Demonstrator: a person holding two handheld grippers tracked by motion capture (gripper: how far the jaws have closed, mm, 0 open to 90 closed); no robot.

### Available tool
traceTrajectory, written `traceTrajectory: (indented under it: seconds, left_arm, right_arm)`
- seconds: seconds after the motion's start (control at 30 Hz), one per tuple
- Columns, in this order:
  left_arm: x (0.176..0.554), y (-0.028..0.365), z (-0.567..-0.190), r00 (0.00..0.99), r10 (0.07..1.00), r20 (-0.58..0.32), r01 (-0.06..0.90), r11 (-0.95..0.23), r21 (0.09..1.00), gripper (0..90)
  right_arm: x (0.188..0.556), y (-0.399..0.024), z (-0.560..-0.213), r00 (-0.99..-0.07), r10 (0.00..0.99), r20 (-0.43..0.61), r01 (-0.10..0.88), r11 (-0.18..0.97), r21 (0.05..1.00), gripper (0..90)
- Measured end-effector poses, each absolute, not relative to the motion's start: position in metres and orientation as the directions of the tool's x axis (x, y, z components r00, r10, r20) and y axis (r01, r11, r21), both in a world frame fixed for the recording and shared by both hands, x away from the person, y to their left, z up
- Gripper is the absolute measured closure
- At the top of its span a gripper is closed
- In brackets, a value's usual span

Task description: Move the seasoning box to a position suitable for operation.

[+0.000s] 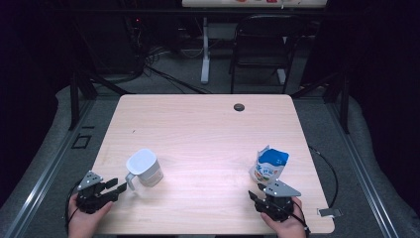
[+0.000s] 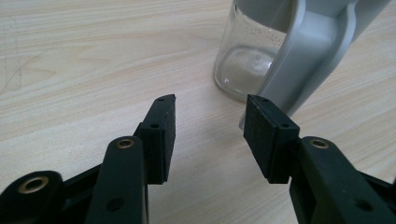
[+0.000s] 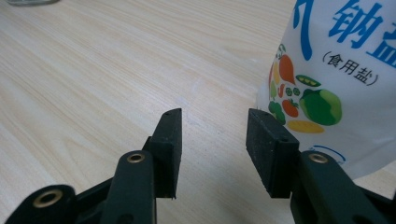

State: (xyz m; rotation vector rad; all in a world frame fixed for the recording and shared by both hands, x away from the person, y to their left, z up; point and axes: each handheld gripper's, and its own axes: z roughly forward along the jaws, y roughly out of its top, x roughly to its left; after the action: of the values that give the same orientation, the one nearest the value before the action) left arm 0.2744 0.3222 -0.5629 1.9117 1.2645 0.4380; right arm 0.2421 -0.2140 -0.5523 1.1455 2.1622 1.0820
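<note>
A clear glass jug (image 1: 144,169) with a grey-white lid and handle (image 1: 131,180) stands on the wooden table at the front left. My left gripper (image 1: 120,187) is open just in front of the handle; in the left gripper view the handle (image 2: 308,60) rises right behind its right jaw, with nothing between the jaws (image 2: 210,133). A white and blue salt bag (image 1: 269,166) stands upright at the front right. My right gripper (image 1: 257,197) is open just short of it, and the bag (image 3: 336,79) shows beyond its right jaw, with bare table between the jaws (image 3: 214,140).
The wooden table (image 1: 203,129) has a small dark grommet hole (image 1: 239,107) near its far edge. A black chair (image 1: 262,44) and a white desk leg (image 1: 205,49) stand on the floor beyond the table. Cables (image 1: 329,168) trail off the right side.
</note>
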Motion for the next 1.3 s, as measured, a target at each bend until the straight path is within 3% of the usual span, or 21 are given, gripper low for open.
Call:
traceTrajectory:
  seconds: [0.77,1.3]
  left_arm:
    - [0.265,0.313,-0.556,0.477,0.872,-0.115,0.578,-0.212,0.788,47.6]
    - [0.256,0.302,-0.541,0.52,0.848,-0.1,0.536,-0.233,0.811,50.2]
  right_arm:
    - [0.243,-0.213,-0.552,-0.545,0.838,-0.039,0.468,0.343,0.815,55.9]
    - [0.242,-0.214,-0.553,-0.541,0.841,-0.028,0.468,0.329,0.82,55.5]
